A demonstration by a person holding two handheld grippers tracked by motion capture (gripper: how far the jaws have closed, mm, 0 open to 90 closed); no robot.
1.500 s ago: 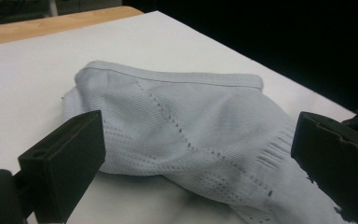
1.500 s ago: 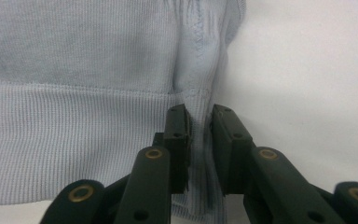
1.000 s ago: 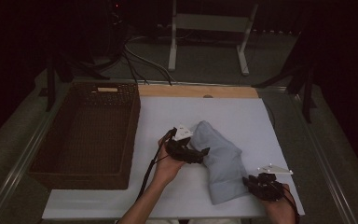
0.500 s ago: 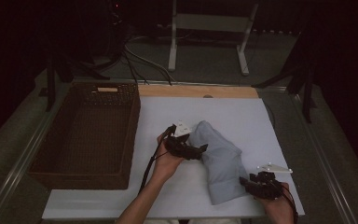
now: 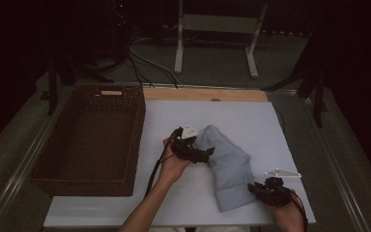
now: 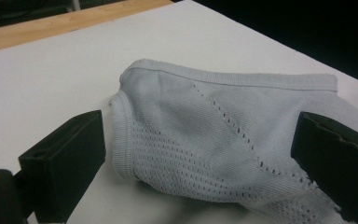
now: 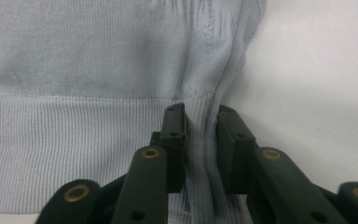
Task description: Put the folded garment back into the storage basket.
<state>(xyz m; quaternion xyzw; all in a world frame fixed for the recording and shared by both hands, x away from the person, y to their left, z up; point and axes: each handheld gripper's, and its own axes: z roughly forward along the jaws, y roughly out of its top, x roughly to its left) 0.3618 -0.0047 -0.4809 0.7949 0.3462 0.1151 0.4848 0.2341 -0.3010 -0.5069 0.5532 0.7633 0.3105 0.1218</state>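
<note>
right gripper [image 7: 200,135] has just clenched on the sock [image 5: 229,166] cuff, while left gripper [image 6: 200,154] lies level, jaws spread at its toe.

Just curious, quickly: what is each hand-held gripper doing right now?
Left hand-held gripper: open, jaws either side of the sock.
Right hand-held gripper: just closing, pinching its ribbed cuff.

Garment [image 5: 229,166] on table [image 5: 251,121], basket [image 5: 89,137] to its left

Pale blue knit garment [image 5: 229,169], folded, lying flat on white table, ribbed hem bunched
</note>
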